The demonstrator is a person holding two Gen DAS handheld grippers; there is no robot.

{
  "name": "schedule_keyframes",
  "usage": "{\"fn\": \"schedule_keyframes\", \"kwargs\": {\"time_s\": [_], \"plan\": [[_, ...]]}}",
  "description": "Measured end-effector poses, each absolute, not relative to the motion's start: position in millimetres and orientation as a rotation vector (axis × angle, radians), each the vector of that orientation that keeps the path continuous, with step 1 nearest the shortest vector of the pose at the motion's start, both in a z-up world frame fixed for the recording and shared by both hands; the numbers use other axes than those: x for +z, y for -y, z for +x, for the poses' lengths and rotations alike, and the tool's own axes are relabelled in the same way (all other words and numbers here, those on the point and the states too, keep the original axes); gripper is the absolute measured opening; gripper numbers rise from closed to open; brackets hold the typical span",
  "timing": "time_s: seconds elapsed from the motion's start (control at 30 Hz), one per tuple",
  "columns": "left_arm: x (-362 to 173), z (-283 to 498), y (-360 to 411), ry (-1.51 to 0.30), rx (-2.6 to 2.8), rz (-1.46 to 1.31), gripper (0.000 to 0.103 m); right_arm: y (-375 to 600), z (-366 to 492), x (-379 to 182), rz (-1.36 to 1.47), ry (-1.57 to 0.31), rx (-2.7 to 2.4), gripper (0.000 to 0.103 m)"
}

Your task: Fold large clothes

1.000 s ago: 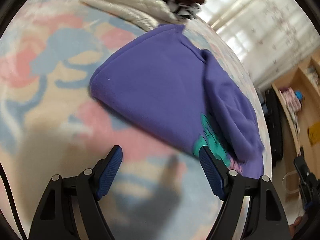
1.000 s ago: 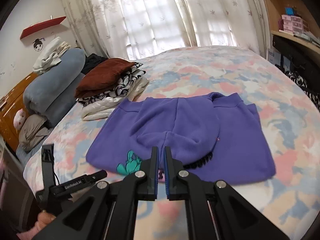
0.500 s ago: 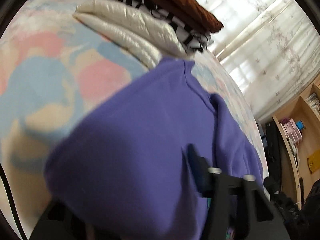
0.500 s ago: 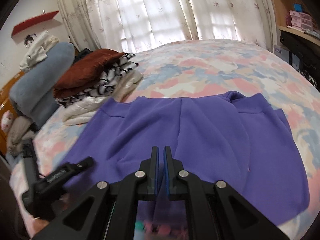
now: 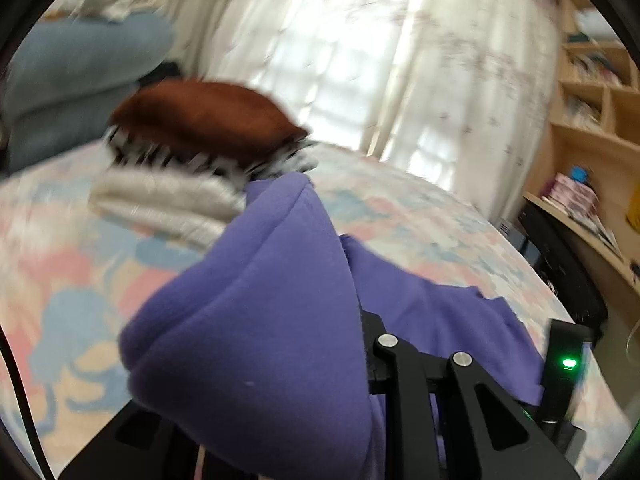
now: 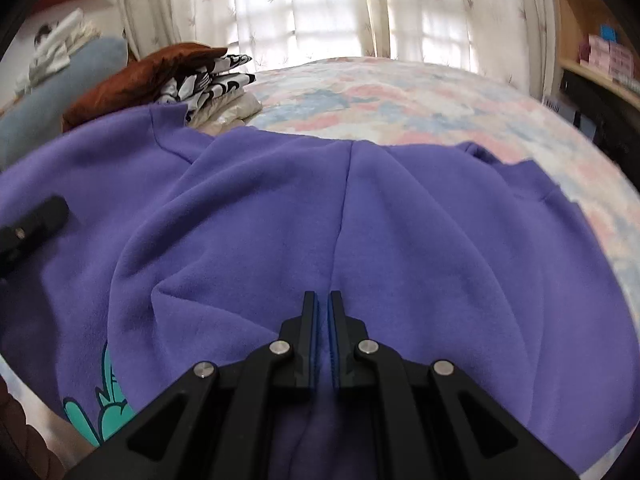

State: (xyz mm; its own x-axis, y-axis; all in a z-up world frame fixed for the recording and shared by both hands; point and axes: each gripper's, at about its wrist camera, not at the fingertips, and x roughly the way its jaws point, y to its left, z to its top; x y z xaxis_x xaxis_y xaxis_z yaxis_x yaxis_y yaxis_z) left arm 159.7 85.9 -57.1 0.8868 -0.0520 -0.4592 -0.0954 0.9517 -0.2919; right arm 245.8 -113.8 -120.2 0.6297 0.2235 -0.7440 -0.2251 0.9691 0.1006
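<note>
Purple fleece sweatshirt (image 6: 360, 208) lies spread across the bed's pastel pink-and-blue patterned cover (image 6: 400, 96), a teal printed motif (image 6: 108, 404) showing at its near left edge. Far left, a blue-grey rolled duvet (image 6: 56, 96) rests beside a stack of folded clothes (image 6: 180, 76), rust-brown on top, black-and-white beneath, cream at the bottom, touching the sweatshirt's far corner. The left gripper (image 5: 304, 344) has just been closing its jaws on a thick bunched fold of the purple fabric, which drapes over its fingers and hides the left one. The right gripper (image 6: 323, 320) has its blue-padded jaws almost together, with nothing between them, tips over the sweatshirt's middle crease. White flower-patterned curtains (image 6: 320, 8) hang behind; wooden shelves (image 5: 592, 112) stand at right.
</note>
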Motion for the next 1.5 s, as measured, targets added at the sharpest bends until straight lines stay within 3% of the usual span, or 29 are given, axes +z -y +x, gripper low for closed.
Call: {"fn": "schedule_keyframes", "kwargs": {"time_s": [0.43, 0.6, 0.77, 0.93, 1.07, 1.33, 1.4, 1.5], "plan": [[15.5, 165.1, 40.6, -0.469, -0.154, -0.118, 0.017, 175.2, 248.2, -111.7, 0.408, -0.982, 0.486, 0.005], [22.9, 161.8, 103.4, -0.482, -0.219, -0.037, 0.017, 253.4, 208.2, -73.3, 0.484, -0.848, 0.406, 0.005], [7.6, 160.6, 175.3, -0.524, -0.277, 0.056, 0.017, 341.4, 176.7, -53.7, 0.475, -0.734, 0.131, 0.005], [-41.7, 167.8, 241.1, -0.602, -0.296, 0.199, 0.018, 407.7, 159.4, -59.7, 0.585, -0.692, 0.0, 0.006], [-85.5, 170.9, 275.0, -0.658, -0.27, 0.31, 0.018, 427.8, 153.2, -75.2, 0.63, -0.71, -0.028, 0.006], [-110.1, 163.1, 297.9, -0.615, -0.242, 0.47, 0.02, 441.8, 156.0, -93.8, 0.662, -0.754, -0.02, 0.005], [-110.9, 166.1, 297.4, -0.61, -0.254, 0.468, 0.023, 441.7, 158.3, -101.4, 0.664, -0.782, -0.021, 0.006], [-110.9, 166.4, 295.8, -0.627, -0.312, 0.466, 0.043, 441.9, 156.8, -101.9, 0.662, -0.789, -0.023, 0.006]]}}
